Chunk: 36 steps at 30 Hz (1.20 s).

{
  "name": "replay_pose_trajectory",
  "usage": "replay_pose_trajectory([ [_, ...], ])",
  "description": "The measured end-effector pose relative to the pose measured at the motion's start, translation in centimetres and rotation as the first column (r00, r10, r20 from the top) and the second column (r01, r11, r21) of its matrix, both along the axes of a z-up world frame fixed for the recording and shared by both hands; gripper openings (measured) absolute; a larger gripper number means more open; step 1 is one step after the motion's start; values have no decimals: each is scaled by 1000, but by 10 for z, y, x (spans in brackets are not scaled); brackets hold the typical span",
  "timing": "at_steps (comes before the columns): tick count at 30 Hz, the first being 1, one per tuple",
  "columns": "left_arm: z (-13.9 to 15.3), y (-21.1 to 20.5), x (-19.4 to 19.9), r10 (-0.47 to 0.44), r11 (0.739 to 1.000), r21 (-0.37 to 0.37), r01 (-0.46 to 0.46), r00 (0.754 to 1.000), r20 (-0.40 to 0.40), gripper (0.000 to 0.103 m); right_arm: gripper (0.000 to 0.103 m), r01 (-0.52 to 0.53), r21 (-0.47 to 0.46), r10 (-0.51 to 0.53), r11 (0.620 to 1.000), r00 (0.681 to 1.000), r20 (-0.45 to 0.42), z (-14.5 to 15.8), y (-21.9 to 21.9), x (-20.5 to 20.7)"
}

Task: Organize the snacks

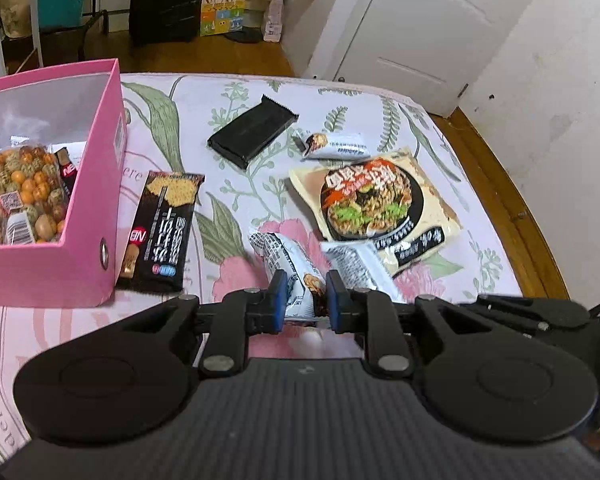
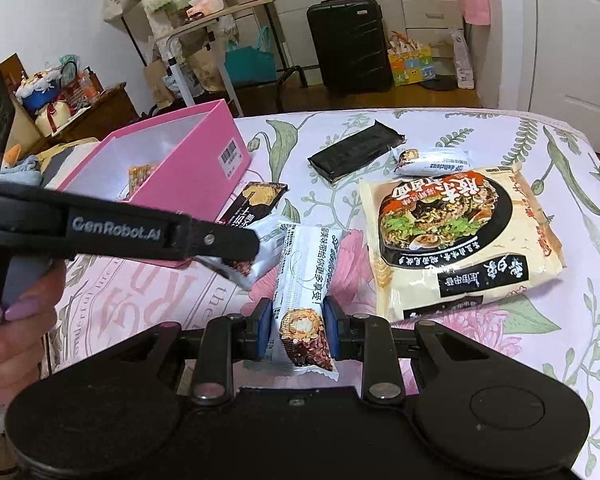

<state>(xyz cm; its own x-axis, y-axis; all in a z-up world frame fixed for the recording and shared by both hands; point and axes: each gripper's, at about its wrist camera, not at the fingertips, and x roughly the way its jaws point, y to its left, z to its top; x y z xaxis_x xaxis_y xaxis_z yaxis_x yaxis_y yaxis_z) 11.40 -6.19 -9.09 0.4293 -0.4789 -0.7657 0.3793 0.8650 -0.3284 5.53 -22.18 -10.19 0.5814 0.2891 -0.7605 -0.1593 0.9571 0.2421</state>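
My left gripper (image 1: 306, 300) is shut on a white snack bar (image 1: 288, 260), held a little above the floral cloth (image 1: 228, 92). In the right wrist view the left gripper (image 2: 250, 248) comes in from the left with that bar (image 2: 256, 268) in its tip. My right gripper (image 2: 296, 328) is shut on a second white snack bar (image 2: 306, 276), which points away from the camera. The pink box (image 1: 80, 240) stands at the left with a bag of round snacks (image 1: 20, 196) inside. On the cloth lie a noodle pack (image 2: 456, 236), a black cracker packet (image 1: 160, 232), a plain black packet (image 1: 252, 132) and a third white bar (image 1: 336, 146).
A hand (image 2: 16, 320) holds the left gripper's handle at the left edge. Beyond the cloth's far edge stand a black suitcase (image 2: 350, 44), a folding table (image 2: 220, 24) and bags on the wooden floor. A white door (image 1: 428, 28) is at the right.
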Motion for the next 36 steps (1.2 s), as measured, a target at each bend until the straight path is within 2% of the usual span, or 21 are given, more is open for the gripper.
replay_pose_trajectory([
  [9, 3, 28, -9, 25, 1000, 6, -25, 1000, -19, 19, 31, 12, 6, -12, 1000, 1000, -24, -1, -3, 1],
  [14, 22, 54, -19, 27, 1000, -7, -28, 1000, -13, 19, 31, -32, 83, 43, 996, 992, -123, -1, 8, 4],
  [18, 50, 80, -29, 53, 999, 11, -54, 997, 51, 19, 32, -95, 113, 111, 989, 983, -147, 9, 25, 3],
  [22, 83, 110, -35, 72, 995, 59, -79, 991, 110, 19, 32, -178, 123, 195, 976, 971, -141, 30, 49, 7],
  [25, 104, 132, -33, 98, 992, 60, -109, 983, 154, 18, 32, -244, 132, 261, 961, 956, -136, 44, 69, 14],
  [29, 127, 159, -29, 148, 984, 59, -166, 961, 232, 10, 32, -321, 116, 332, 940, 939, -94, 66, 101, 27],
  [32, 129, 179, -19, 189, 980, 19, -199, 953, 236, 10, 32, -363, 120, 371, 924, 928, -45, 78, 123, 43],
  [34, 121, 188, -9, 229, 970, 27, -241, 946, 231, 10, 31, -373, 146, 382, 916, 923, -36, 77, 136, 60],
  [36, 106, 198, -1, 246, 967, 22, -255, 951, 184, 10, 31, -356, 147, 366, 923, 930, -46, 69, 146, 79],
])
